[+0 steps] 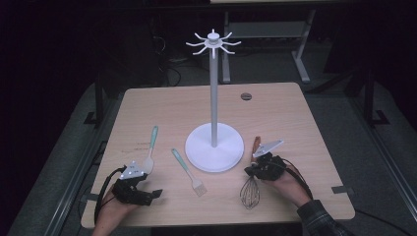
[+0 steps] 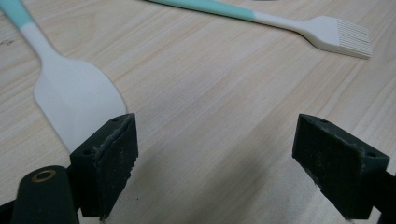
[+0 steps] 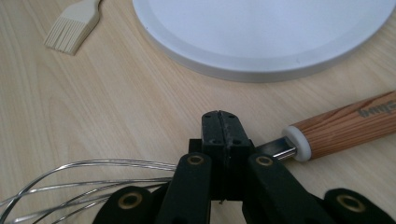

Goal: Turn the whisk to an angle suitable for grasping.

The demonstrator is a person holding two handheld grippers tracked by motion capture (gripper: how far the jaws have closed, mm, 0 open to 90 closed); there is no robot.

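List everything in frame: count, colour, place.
round wooden-topped table: 1, light wood, centre.
white hook stand with round base: 1, white, mid-table.
teal-handled white spatula: 1, teal and white, left of stand, by left gripper.
teal-handled cream basting brush: 1, teal and cream, between spatula and stand base.
wooden-handled wire whisk: 1, brown handle, steel wires, right of stand base.
dark grommet: 1, far table edge.
left gripper: 1, black, jaws open over bare wood.
right gripper: 1, black, jaws closed together above the whisk neck.
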